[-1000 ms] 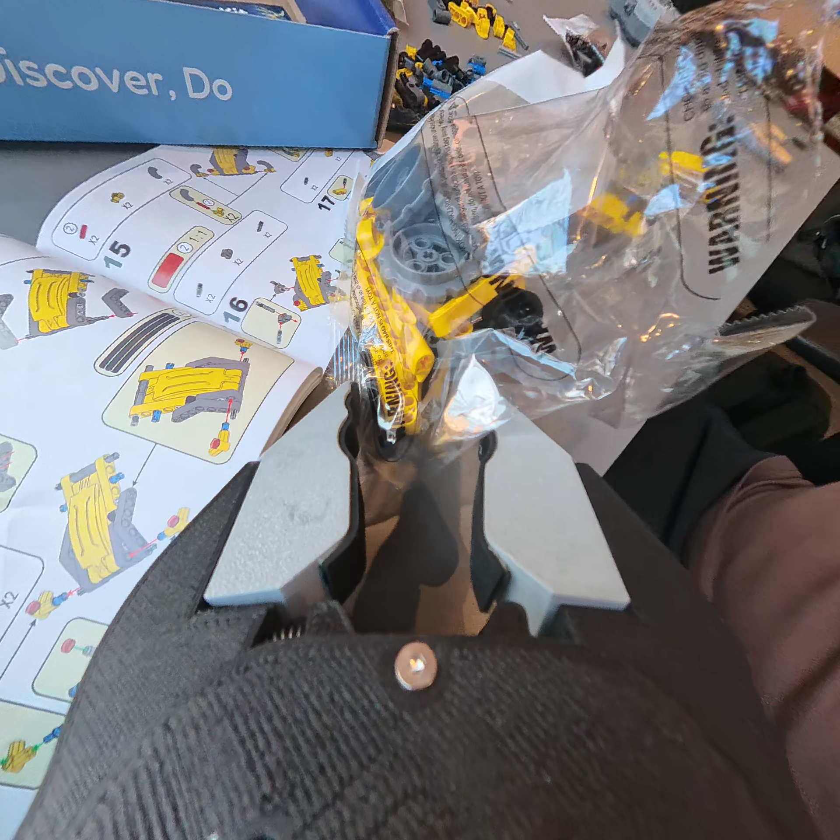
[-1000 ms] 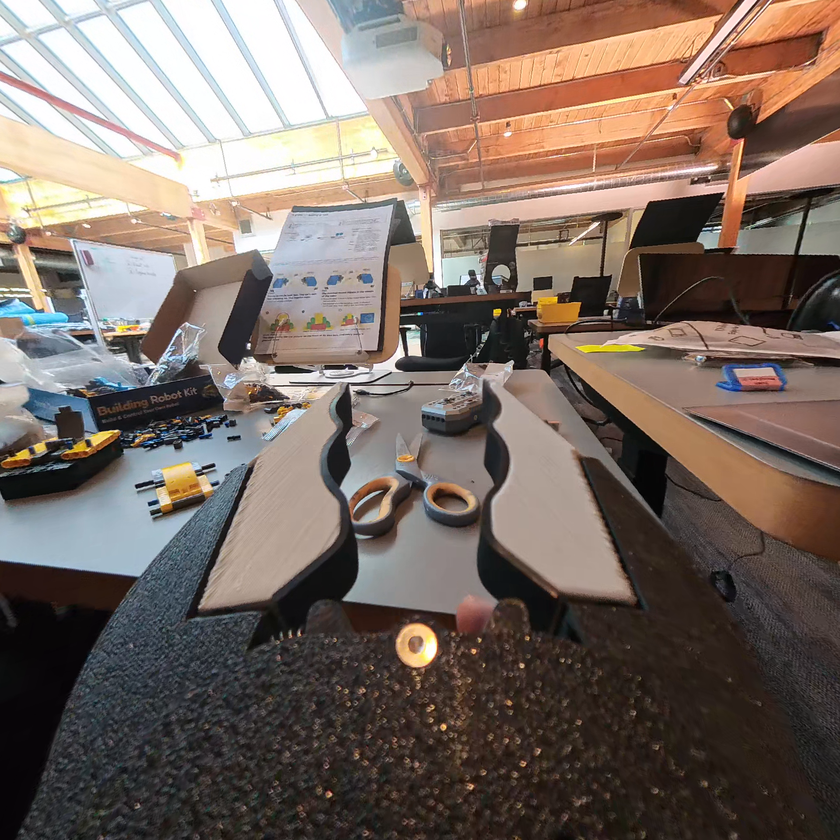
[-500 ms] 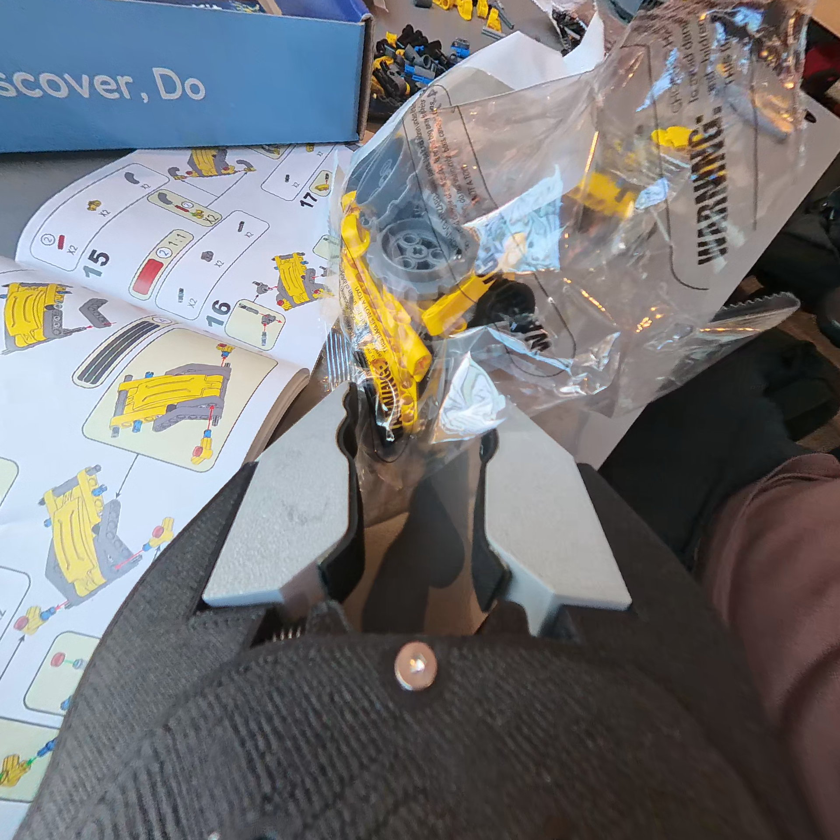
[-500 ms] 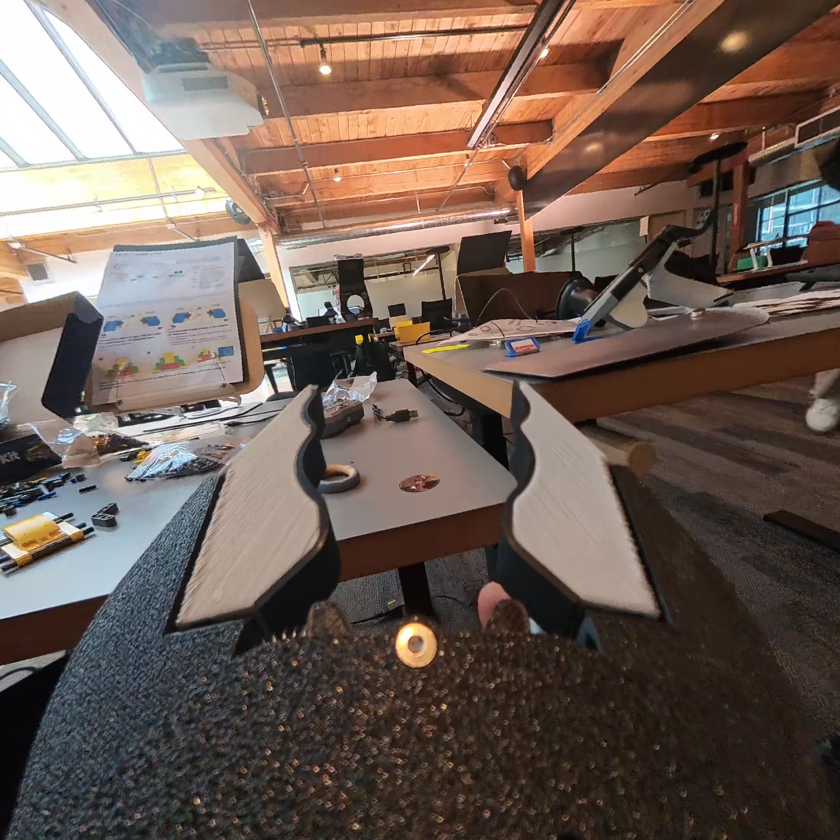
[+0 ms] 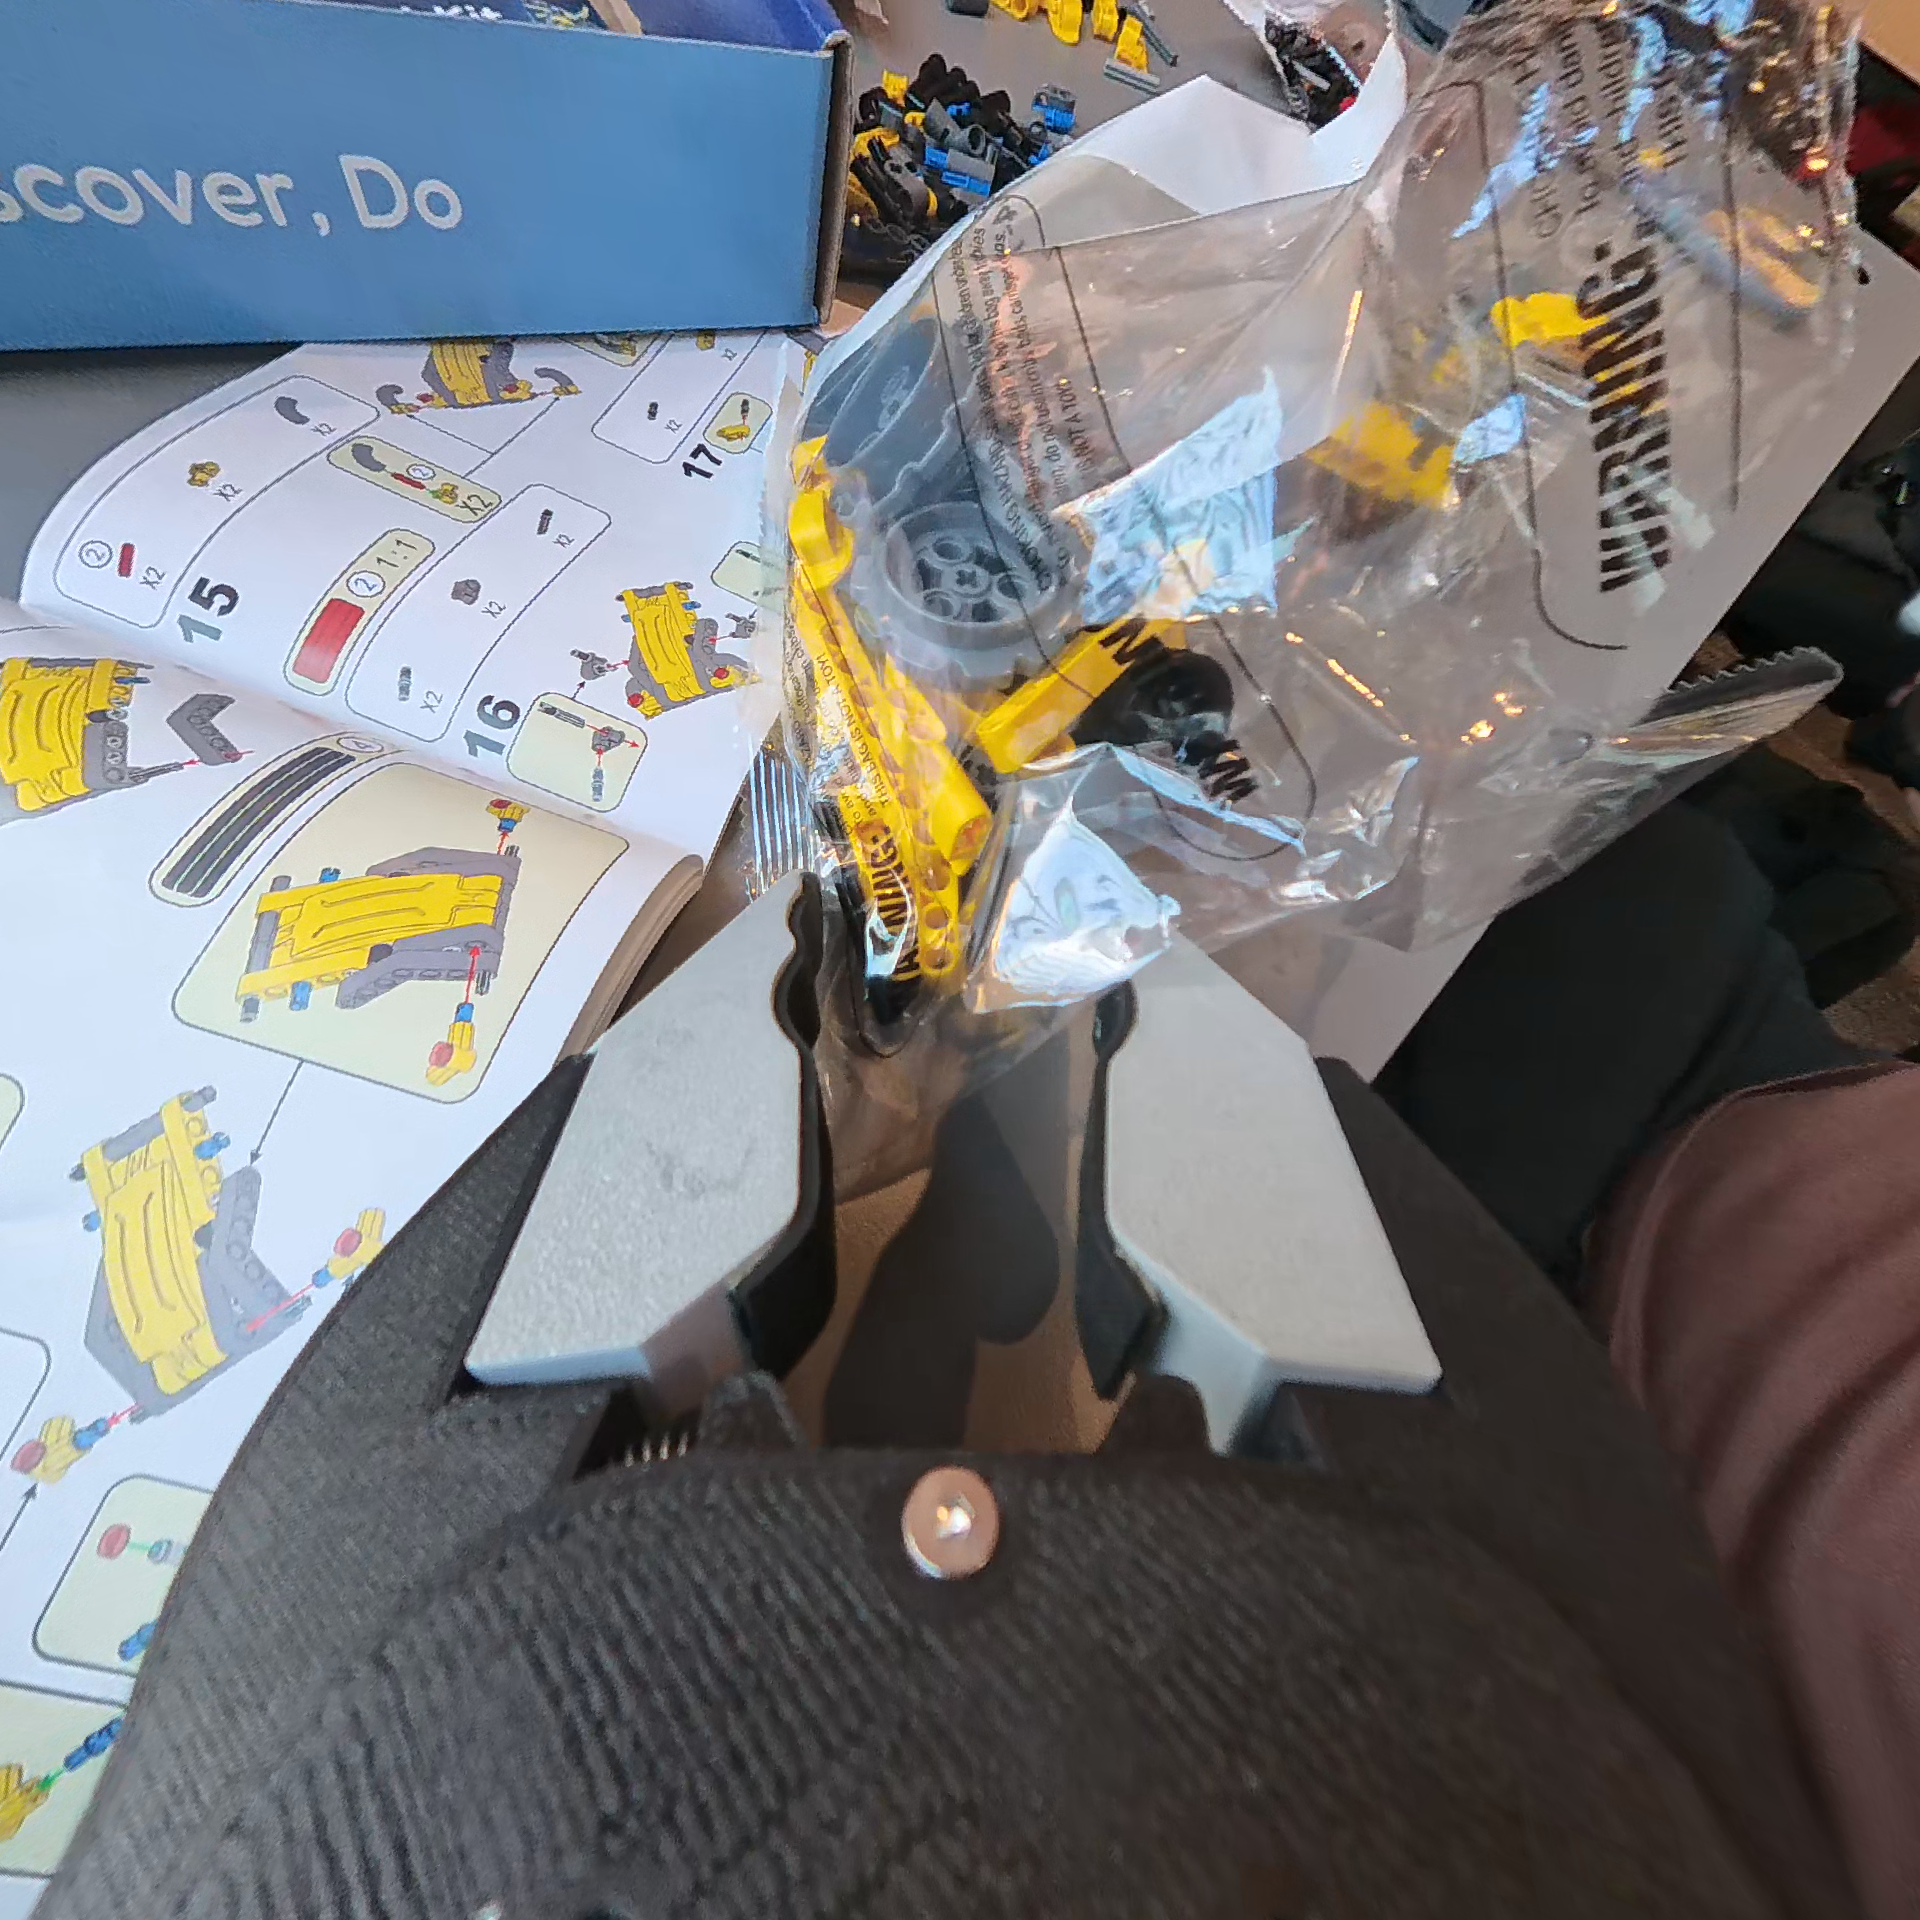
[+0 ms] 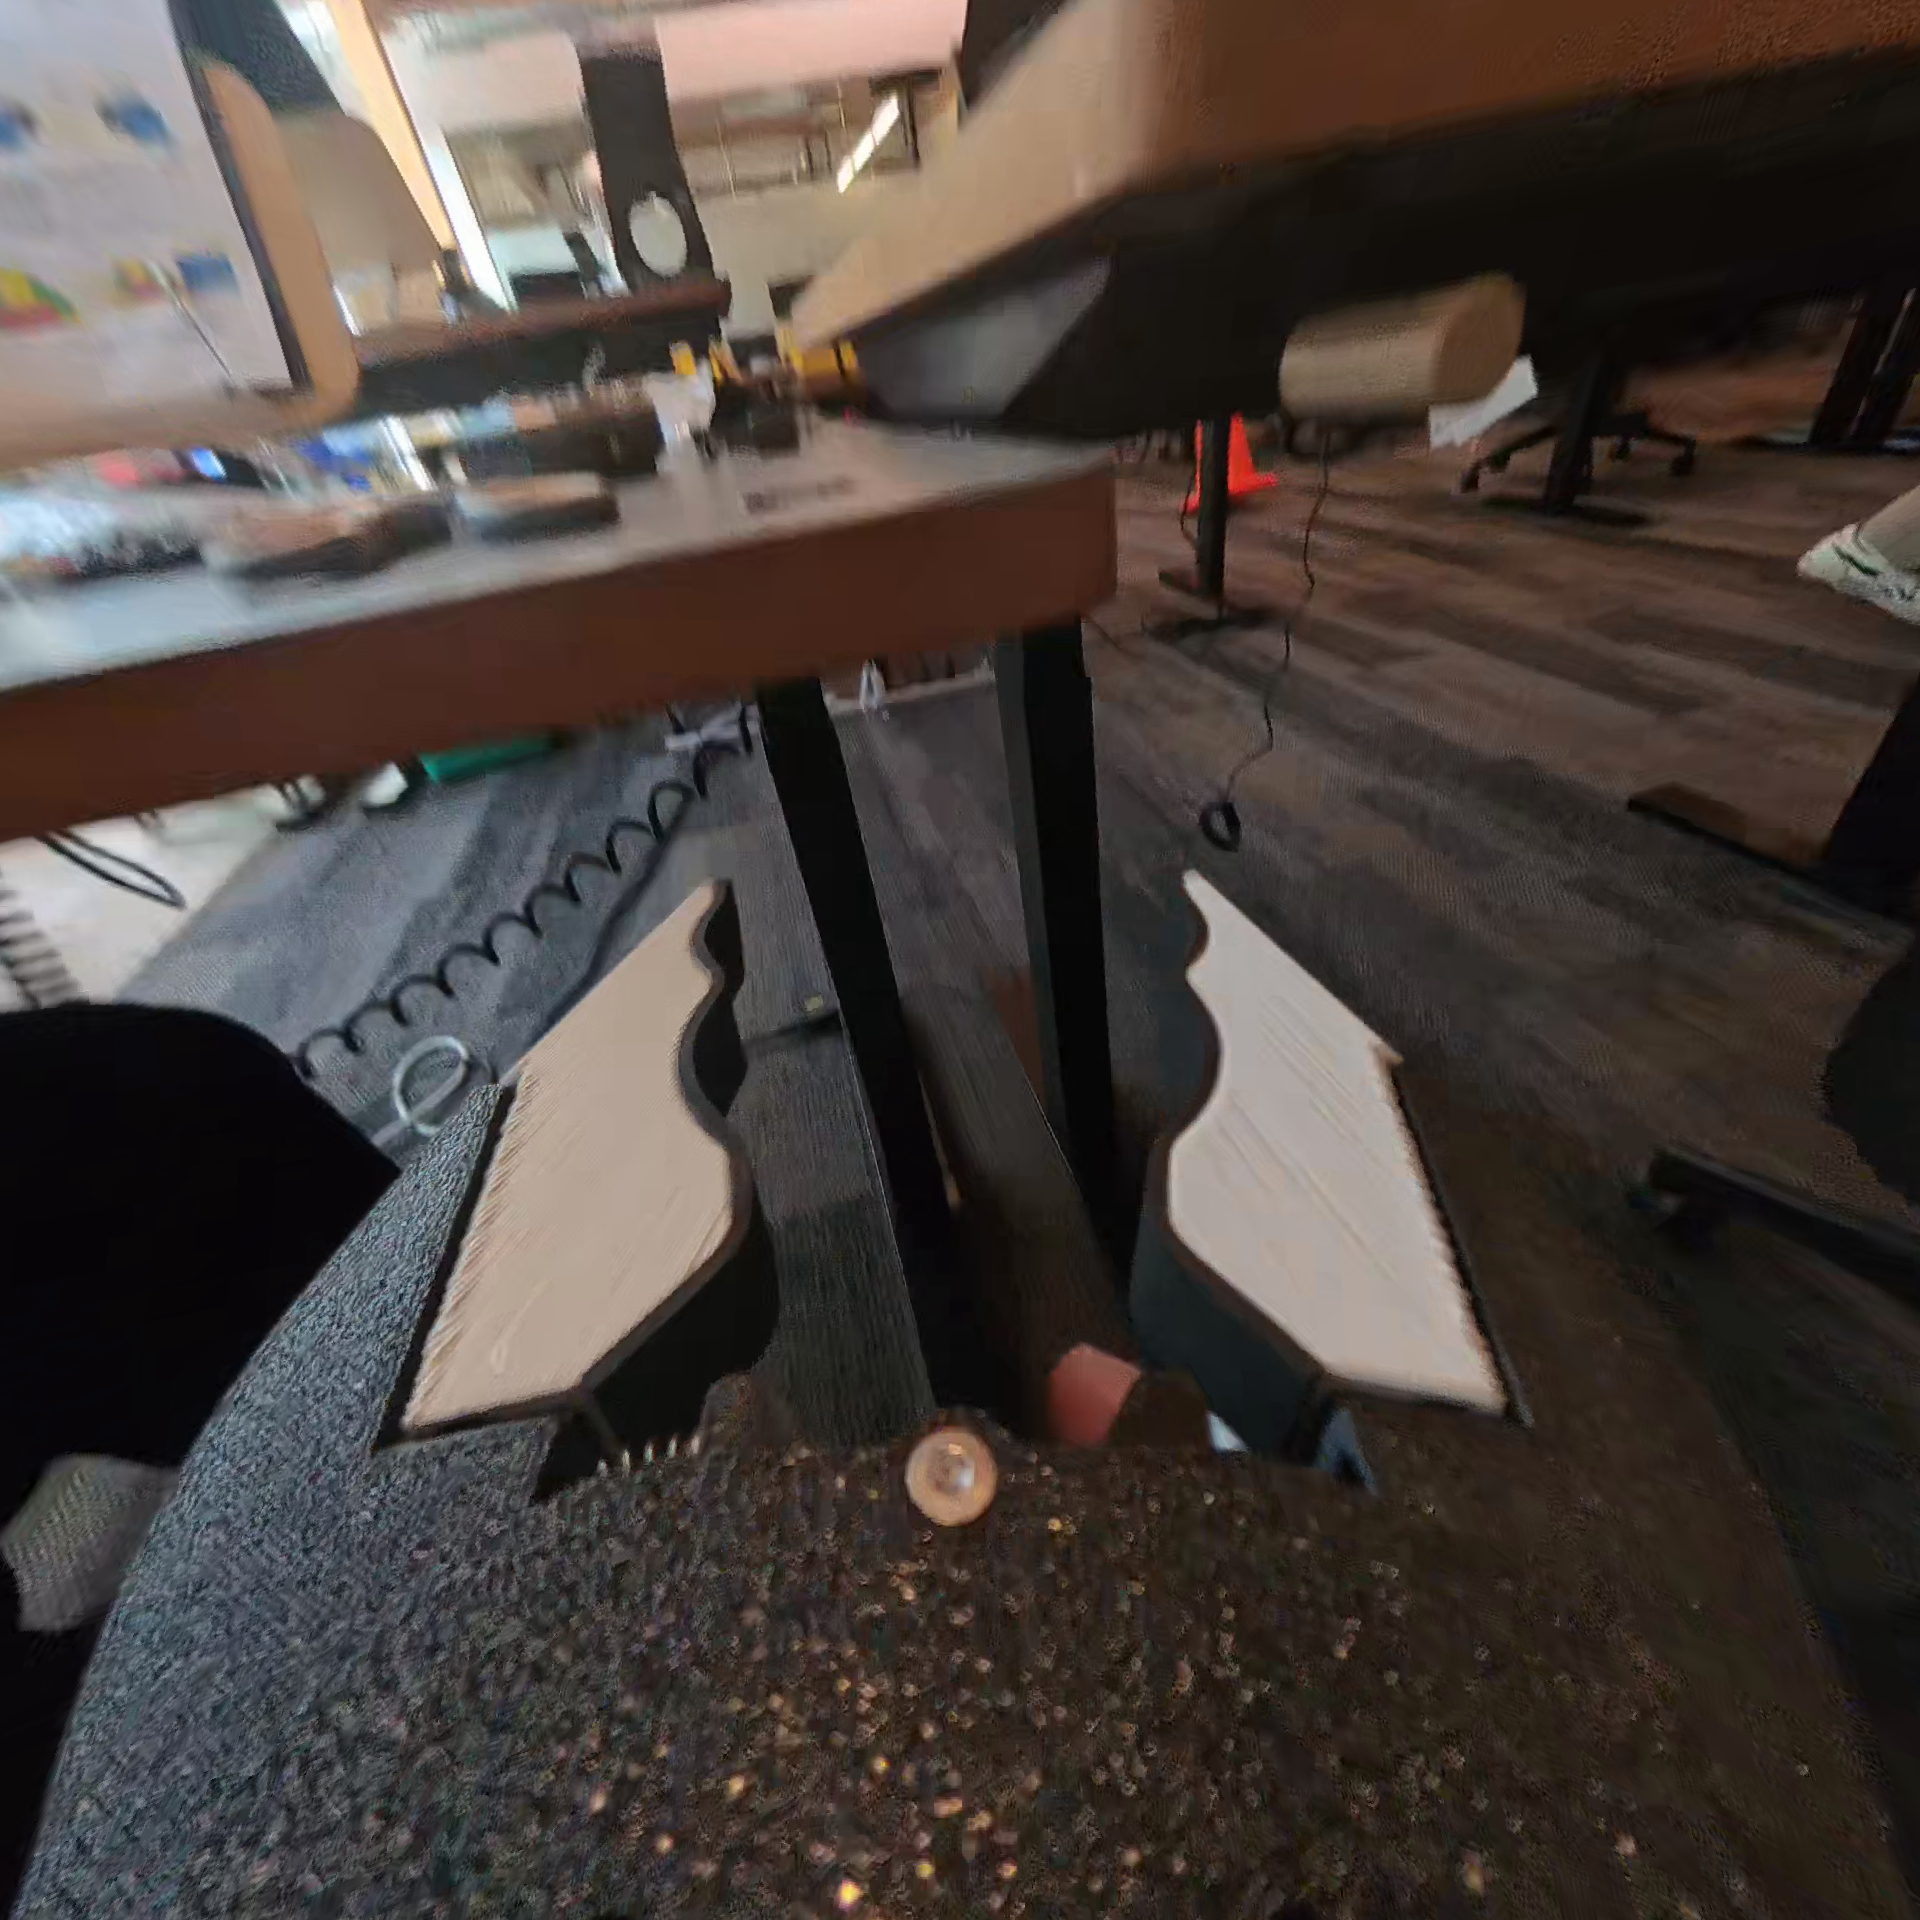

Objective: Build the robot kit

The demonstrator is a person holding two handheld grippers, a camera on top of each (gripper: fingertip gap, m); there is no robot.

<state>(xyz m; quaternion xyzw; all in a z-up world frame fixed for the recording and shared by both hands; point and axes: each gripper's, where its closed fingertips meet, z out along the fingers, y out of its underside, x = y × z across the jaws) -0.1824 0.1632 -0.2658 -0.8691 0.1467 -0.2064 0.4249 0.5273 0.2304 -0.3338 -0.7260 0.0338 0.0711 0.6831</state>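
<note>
In the left wrist view, the left hand-held gripper (image 5: 951, 966) pinches the lower corner of a clear plastic bag (image 5: 1299, 540) between its fingertips; the jaws stand only partly closed, with crumpled film and a yellow beam (image 5: 883, 748) filling the gap at the tips. The bag rises up and to the right from that grip, so its long axis runs away from the gripper toward the top right corner, where the free, open-looking end hangs loose. Inside it sit a grey wheel hub (image 5: 951, 592), yellow parts and some black pieces, bunched near the gripped corner. To the left lies an open instruction booklet (image 5: 343, 727) on the bench (image 5: 62, 436), with a blue box (image 5: 416, 177) behind it and loose small parts (image 5: 935, 125) beyond. A sleeve (image 5: 1766, 1351) shows at the right edge. In the right wrist view, which is blurred, the right hand-held gripper (image 6: 961, 914) is spread wide and holds nothing. It sits below the bench edge (image 6: 561, 644), pointing at a black bench leg (image 6: 842, 894) and the carpeted floor (image 6: 1507, 831); a coiled cable (image 6: 520, 935) trails to the left. The bag does not show here, so the left gripper is plainly the nearer one to it.
</note>
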